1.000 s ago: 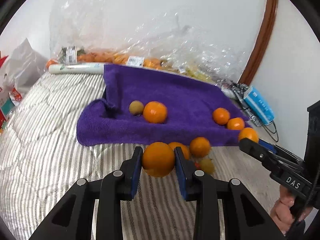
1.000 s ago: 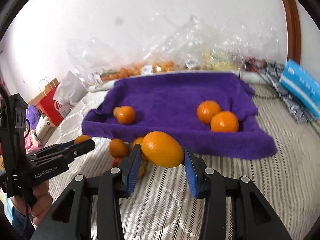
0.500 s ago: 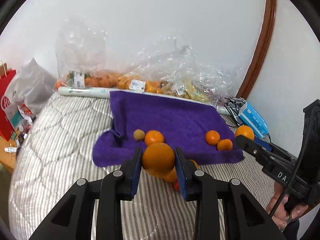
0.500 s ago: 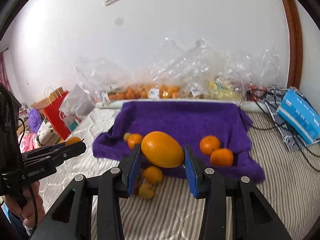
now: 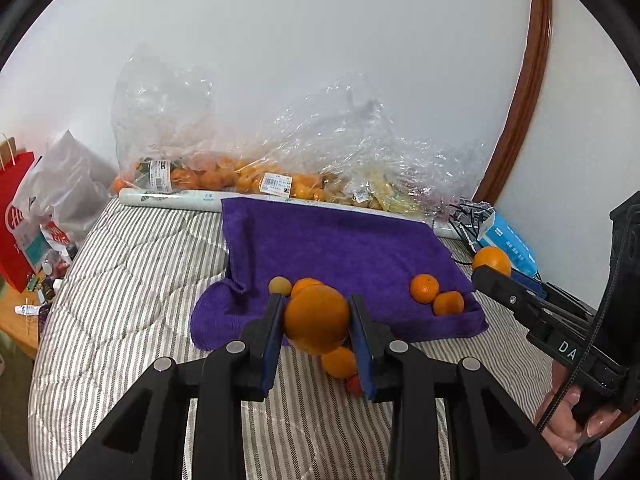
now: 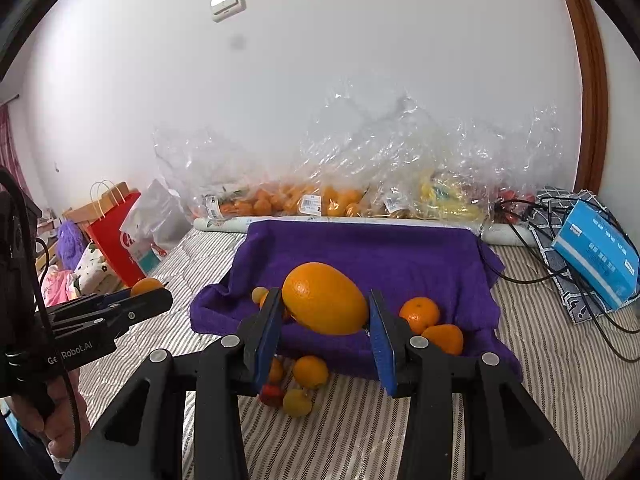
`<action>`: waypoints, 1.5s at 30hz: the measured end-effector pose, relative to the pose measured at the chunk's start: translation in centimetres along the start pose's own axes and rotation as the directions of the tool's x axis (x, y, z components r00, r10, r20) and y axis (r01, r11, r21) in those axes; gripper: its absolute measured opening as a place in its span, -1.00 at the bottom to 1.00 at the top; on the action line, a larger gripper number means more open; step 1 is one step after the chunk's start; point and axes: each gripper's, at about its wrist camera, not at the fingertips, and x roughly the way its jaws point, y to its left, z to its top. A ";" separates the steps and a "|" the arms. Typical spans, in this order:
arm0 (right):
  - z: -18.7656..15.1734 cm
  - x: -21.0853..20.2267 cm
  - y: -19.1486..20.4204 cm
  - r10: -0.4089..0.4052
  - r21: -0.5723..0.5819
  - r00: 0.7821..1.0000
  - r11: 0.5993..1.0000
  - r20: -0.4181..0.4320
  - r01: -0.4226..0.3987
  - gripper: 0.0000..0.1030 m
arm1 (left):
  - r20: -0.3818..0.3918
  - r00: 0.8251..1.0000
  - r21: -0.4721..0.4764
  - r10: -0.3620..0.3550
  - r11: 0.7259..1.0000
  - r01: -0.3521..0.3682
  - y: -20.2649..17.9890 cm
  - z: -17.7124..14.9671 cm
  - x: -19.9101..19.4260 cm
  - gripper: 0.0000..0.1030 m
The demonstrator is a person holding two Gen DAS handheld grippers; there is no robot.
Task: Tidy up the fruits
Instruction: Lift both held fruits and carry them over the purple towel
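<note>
My left gripper (image 5: 316,320) is shut on a round orange (image 5: 317,318), held above the bed in front of the purple towel (image 5: 340,248). My right gripper (image 6: 325,312) is shut on a large oval orange (image 6: 325,298), also held up before the towel (image 6: 360,252). On the towel lie two mandarins at the right (image 5: 425,289) (image 5: 449,303), and a small greenish fruit (image 5: 280,285) next to an orange at the left. Several loose fruits (image 6: 310,371) lie on the striped bedcover below the towel's front edge. The right gripper also shows in the left wrist view (image 5: 490,270).
Clear plastic bags of fruit (image 5: 256,176) and a paper roll (image 5: 172,200) line the wall behind the towel. A blue box (image 6: 596,254) and cables lie at the right. A red paper bag (image 6: 118,236) stands left of the bed.
Both grippers have risen and pulled back from the towel with their oranges held. The towel and loose fruits now look smaller and lower.
</note>
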 end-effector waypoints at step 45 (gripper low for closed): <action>2.5 3.0 -1.3 -0.054 0.014 0.998 0.998 0.026 0.053 -0.19 | 0.019 1.000 -0.012 -0.004 1.000 0.004 0.4 3.5 3.7 -0.41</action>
